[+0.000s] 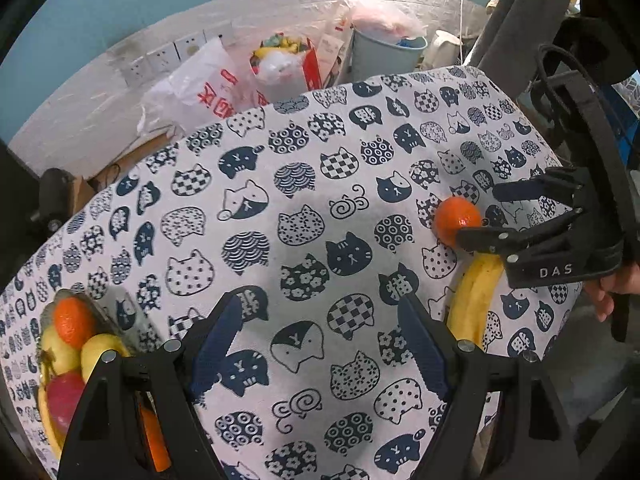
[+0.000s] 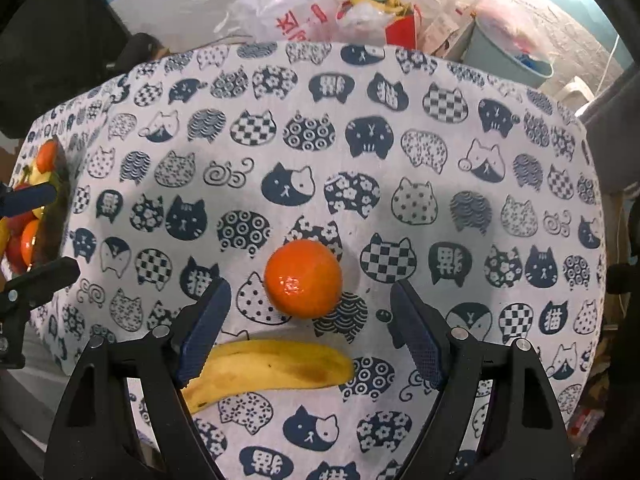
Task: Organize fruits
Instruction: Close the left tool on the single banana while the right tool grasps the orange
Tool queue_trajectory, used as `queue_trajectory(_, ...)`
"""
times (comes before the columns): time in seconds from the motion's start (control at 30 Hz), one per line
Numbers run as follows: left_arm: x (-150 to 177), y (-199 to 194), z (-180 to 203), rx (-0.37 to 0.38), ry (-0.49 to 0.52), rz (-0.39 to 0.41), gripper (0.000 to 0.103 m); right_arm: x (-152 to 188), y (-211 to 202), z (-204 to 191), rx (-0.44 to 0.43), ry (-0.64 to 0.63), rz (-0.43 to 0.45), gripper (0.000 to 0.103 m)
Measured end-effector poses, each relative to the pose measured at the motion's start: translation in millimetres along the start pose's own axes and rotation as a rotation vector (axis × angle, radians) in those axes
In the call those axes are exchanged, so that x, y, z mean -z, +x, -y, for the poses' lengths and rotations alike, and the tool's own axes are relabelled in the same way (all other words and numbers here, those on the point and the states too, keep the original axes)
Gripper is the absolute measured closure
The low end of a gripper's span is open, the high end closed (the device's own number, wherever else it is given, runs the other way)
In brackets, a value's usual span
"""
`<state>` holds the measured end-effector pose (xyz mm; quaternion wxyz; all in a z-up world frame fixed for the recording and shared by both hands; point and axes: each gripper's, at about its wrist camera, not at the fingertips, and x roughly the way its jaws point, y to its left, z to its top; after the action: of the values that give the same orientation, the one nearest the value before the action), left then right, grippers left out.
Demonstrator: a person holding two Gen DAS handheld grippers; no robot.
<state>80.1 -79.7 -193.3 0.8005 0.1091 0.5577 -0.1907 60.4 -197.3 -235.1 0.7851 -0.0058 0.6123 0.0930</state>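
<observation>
An orange tangerine [image 2: 303,277] lies on the cat-print tablecloth [image 2: 360,160] just ahead of my open, empty right gripper [image 2: 308,316]. A yellow banana [image 2: 276,368] lies crosswise under and between its fingers. In the left wrist view the tangerine [image 1: 456,218] and banana [image 1: 476,300] sit at the right, with the right gripper [image 1: 486,216] around them. My left gripper [image 1: 320,320] is open and empty over bare cloth. A clear bowl [image 1: 86,300] at lower left holds tangerines, apples and a red fruit [image 1: 64,396]; it also shows in the right wrist view [image 2: 60,200].
Behind the table's far edge stand plastic bags [image 1: 208,88], a red bag [image 1: 280,60] and a grey bin [image 1: 380,56] against a white wall with power sockets. A dark chair stands at the right [image 1: 532,20].
</observation>
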Motion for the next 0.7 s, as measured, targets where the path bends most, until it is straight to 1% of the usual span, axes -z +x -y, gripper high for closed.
queue_trajectory(0.23, -4.0, 16.9, 2.7, 0.016, 0.011, -0.033, 0.021, -1.6, 14.5, 1.1, -0.007, -0.002, -0.006, 0.021)
queue_trajectory(0.3, -4.9, 19.7, 2.2, 0.025, 0.007, -0.038, 0.021, -2.6, 18.5, 0.5, -0.004, -0.005, -0.008, 0.024)
queue_trajectory(0.37, -5.2, 21.5, 1.1, 0.026, 0.005, -0.039, 0.021, -4.2, 24.3, 0.4, -0.009, -0.008, -0.012, 0.032)
queue_trajectory(0.4, -5.5, 22.0, 0.4, 0.027, 0.003, -0.040, 0.021, -3.6, 26.1, -0.3, -0.010, -0.009, -0.016, 0.034)
queue_trajectory(0.47, -6.2, 23.3, -1.3, 0.036, -0.010, -0.044, 0.021, -3.7, 31.1, 0.5, -0.010, -0.014, -0.031, 0.045)
queue_trajectory(0.5, -6.5, 23.9, -2.3, 0.041, -0.016, -0.045, 0.021, -2.1, 32.7, 0.8, -0.010, -0.015, -0.036, 0.047)
queue_trajectory(0.53, -7.1, 24.1, -3.2, 0.051, -0.026, -0.047, 0.021, -1.6, 33.3, 1.3, -0.012, -0.015, -0.035, 0.053)
queue_trajectory(0.57, -7.6, 24.3, -3.4, 0.059, -0.032, -0.048, 0.021, -0.8, 32.7, 0.7, -0.015, -0.014, -0.028, 0.056)
queue_trajectory(0.7, -9.4, 22.5, 1.3, 0.077, -0.033, -0.039, 0.021, -2.3, 25.4, 1.5, 0.014, -0.018, 0.005, 0.057)
